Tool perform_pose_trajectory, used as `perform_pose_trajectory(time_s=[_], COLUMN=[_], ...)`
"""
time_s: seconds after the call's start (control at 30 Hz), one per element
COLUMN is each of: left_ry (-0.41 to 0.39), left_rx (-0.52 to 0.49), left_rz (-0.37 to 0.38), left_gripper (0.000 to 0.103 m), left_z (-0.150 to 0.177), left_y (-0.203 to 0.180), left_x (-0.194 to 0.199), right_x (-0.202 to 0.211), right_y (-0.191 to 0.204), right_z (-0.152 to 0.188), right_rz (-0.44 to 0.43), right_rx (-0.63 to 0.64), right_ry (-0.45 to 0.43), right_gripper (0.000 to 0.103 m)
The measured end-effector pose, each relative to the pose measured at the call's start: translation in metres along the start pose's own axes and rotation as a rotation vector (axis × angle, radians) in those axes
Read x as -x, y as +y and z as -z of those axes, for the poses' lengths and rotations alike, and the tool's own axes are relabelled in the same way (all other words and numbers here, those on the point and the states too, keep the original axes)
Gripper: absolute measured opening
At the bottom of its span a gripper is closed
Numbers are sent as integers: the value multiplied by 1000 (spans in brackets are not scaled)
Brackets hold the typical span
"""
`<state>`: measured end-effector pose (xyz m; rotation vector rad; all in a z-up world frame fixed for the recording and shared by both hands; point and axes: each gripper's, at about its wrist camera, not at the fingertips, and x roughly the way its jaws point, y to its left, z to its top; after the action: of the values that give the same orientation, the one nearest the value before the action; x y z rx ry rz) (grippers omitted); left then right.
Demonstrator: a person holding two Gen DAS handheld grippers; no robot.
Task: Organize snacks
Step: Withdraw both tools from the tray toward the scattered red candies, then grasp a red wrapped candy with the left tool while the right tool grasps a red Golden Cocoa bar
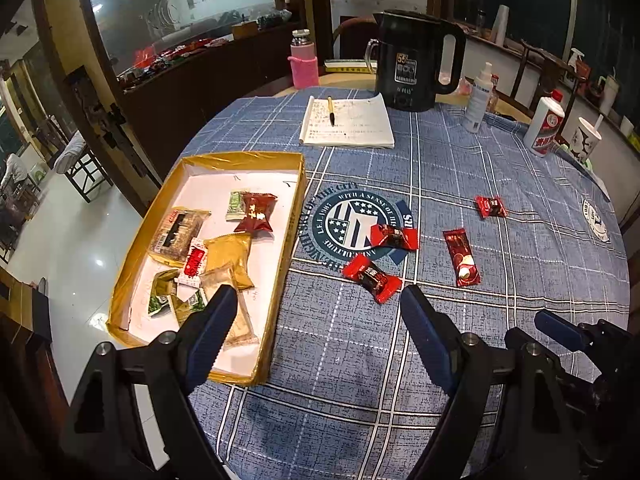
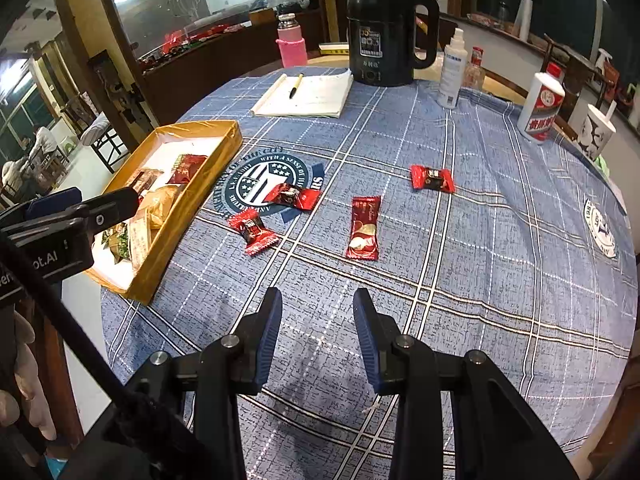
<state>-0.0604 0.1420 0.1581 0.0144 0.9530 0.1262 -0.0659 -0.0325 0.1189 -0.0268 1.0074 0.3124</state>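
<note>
Both the left gripper (image 1: 316, 300) and the right gripper (image 2: 317, 300) are hovering over the blue checked tablecloth (image 2: 480, 280) with fingers spread, gripping nothing. Four red candies are lying loose on the cloth, the nearest (image 1: 371, 277) just ahead of the left gripper, while other snacks are sitting in the gold box (image 1: 296, 200) at the table's left edge.

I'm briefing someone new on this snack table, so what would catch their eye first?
Probably the four shiny red wrapped snacks scattered on the blue plaid tablecloth, mid-table. Next, the shallow gold cardboard tray at the table's left edge, already holding mixed snack packets. Behind them, a tall black electric kettle stands beside an open white notepad.
</note>
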Motion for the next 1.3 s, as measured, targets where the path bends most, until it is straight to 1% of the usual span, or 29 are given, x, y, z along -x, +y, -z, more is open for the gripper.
perform_pose_trajectory(time_s=[0.1, 0.17, 0.3, 0.37, 0.47, 0.53, 0.6, 0.73, 0.77, 0.83, 0.97, 1.0, 1.07, 1.1, 1.17, 1.3], left_ry=[12, 31, 87, 114, 148, 168, 184, 208, 211, 229, 265, 267, 268, 272, 278, 292], left_rx=[-3, 7, 61, 96, 125, 133, 135, 115, 108, 98, 108, 112, 109, 106, 101, 98], left_rz=[8, 28, 66, 99, 136, 167, 202, 301, 312, 337, 377, 382, 381, 377, 372, 353], left_gripper=[84, 84, 84, 84, 84, 83, 83, 73, 71, 63, 63, 63, 63, 63, 63, 63], left_z=[1, 3, 9, 13, 18, 21, 22, 22, 22, 19, 10, 7, 1, -2, -5, -10], left_y=[-1, 1, 15, 23, 30, 31, 29, 22, 20, 16, 8, 7, 1, -2, -6, -12], left_x=[-5, -11, -27, -36, -48, -56, -62, -75, -78, -85, -106, -110, -121, -126, -136, -155], right_x=[-4, -7, -19, -27, -43, -56, -76, -114, -122, -134, -151, -152, -154, -153, -152, -150], right_y=[-3, -5, -21, -34, -51, -59, -63, -59, -58, -52, -44, -41, -38, -37, -38, -45], right_z=[1, 2, 1, -3, -13, -23, -34, -51, -54, -59, -62, -61, -62, -62, -62, -59], right_rz=[-1, -1, 9, 36, 74, 69, 50, 50, 50, 70, 105, 124, 145, 153, 143, 111], right_rx=[-10, -16, -60, -83, -102, -113, -113, -118, -121, -108, -85, -74, -55, -43, -43, -84], right_ry=[10, 16, 30, 27, 21, 33, 62, 108, 117, 129, 151, 141, 138, 132, 136, 145], right_gripper=[37, 37, 37, 38, 41, 47, 48, 48, 48, 48, 48, 47, 36, 25, 24, 24])
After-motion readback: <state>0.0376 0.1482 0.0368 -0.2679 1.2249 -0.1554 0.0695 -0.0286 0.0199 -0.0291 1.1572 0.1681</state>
